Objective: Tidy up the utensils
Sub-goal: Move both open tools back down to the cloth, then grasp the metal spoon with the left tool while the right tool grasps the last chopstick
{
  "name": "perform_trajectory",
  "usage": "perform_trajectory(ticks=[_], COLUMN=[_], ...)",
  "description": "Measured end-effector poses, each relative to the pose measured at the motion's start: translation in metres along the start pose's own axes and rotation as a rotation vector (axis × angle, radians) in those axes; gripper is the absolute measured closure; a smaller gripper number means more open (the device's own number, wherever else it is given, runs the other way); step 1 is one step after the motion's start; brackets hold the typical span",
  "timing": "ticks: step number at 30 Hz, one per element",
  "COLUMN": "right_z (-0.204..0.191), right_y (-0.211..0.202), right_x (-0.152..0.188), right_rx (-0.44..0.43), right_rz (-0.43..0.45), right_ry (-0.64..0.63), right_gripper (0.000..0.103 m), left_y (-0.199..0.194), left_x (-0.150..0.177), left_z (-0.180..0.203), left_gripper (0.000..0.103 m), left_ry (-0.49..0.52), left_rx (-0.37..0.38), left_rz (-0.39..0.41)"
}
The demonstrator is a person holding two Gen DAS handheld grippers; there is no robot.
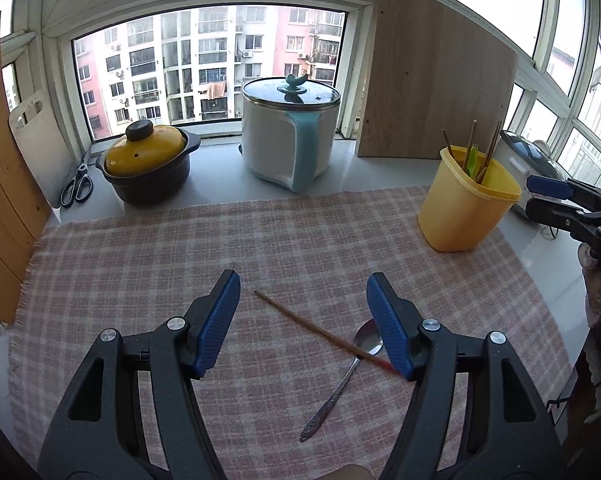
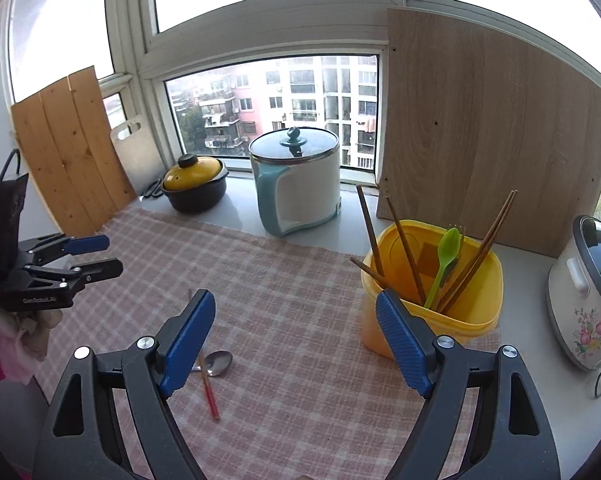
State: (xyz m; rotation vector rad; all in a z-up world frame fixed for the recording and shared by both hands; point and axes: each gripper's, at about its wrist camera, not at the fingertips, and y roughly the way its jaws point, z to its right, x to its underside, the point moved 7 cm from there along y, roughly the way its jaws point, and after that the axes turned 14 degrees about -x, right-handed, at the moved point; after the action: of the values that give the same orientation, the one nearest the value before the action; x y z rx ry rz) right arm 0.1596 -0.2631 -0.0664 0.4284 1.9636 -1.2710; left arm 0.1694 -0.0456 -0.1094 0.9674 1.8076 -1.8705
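Note:
A brown chopstick [image 1: 320,331] with a red tip lies across a metal spoon [image 1: 342,376] on the pink checked cloth [image 1: 180,256]. My left gripper [image 1: 302,320] is open and empty just above them, the chopstick between its fingers. A yellow tub [image 1: 464,204] at the cloth's right holds several chopsticks and a green spork [image 2: 444,260]. My right gripper [image 2: 296,334] is open and empty, hovering left of the tub [image 2: 432,312]. The spoon [image 2: 217,362] and chopstick [image 2: 208,392] lie below its left finger. Each gripper shows in the other's view: the right [image 1: 540,196], the left [image 2: 106,256].
A black pot with a yellow lid [image 1: 146,164], a white and blue cooker [image 1: 290,136] and scissors [image 1: 76,188] stand along the window sill. A wooden board [image 1: 432,80] leans behind the tub. A floral rice cooker [image 2: 584,300] stands right of the tub.

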Motion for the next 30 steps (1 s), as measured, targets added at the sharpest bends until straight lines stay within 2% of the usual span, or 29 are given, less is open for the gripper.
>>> perform_trajectory(ticks=[10,13,16,18,21,26,30], right_z=[-0.031,-0.044,-0.055,-0.061,-0.069,-0.078,-0.081], right_y=[0.086,0.113,0.143,0.161,0.184,0.210,0.220], right_x=[0.013,0.023,0.035,0.046,0.061,0.077,0.079], right_rx=[-0.178,-0.245,-0.293,-0.316,-0.341,-0.327,-0.317], right_rz=[-0.246,-0.338,-0.433,-0.492,-0.571,-0.644,-0.669], right_ry=[-0.056,-0.065,-0.052,-0.040,-0.033,-0.047,-0.062], right_gripper=[0.021,0.032,0.048,0.064,0.075,0.086,0.089], left_y=[0.020,0.023,0.024,0.025,0.029,0.034,0.036], left_x=[0.076,0.089,0.096,0.097,0.101,0.108,0.112], left_z=[-0.004,0.000,0.005,0.008,0.009,0.008,0.003], left_gripper=[0.049,0.055,0.055,0.059,0.062,0.062,0.062], left_ry=[-0.057,-0.049,-0.048,-0.035,-0.028,-0.031,-0.036], left_rx=[0.019,0.029,0.050,0.056,0.061,0.074,0.072], left_rz=[-0.136,-0.163,-0.177,-0.183,-0.198,-0.222,-0.231])
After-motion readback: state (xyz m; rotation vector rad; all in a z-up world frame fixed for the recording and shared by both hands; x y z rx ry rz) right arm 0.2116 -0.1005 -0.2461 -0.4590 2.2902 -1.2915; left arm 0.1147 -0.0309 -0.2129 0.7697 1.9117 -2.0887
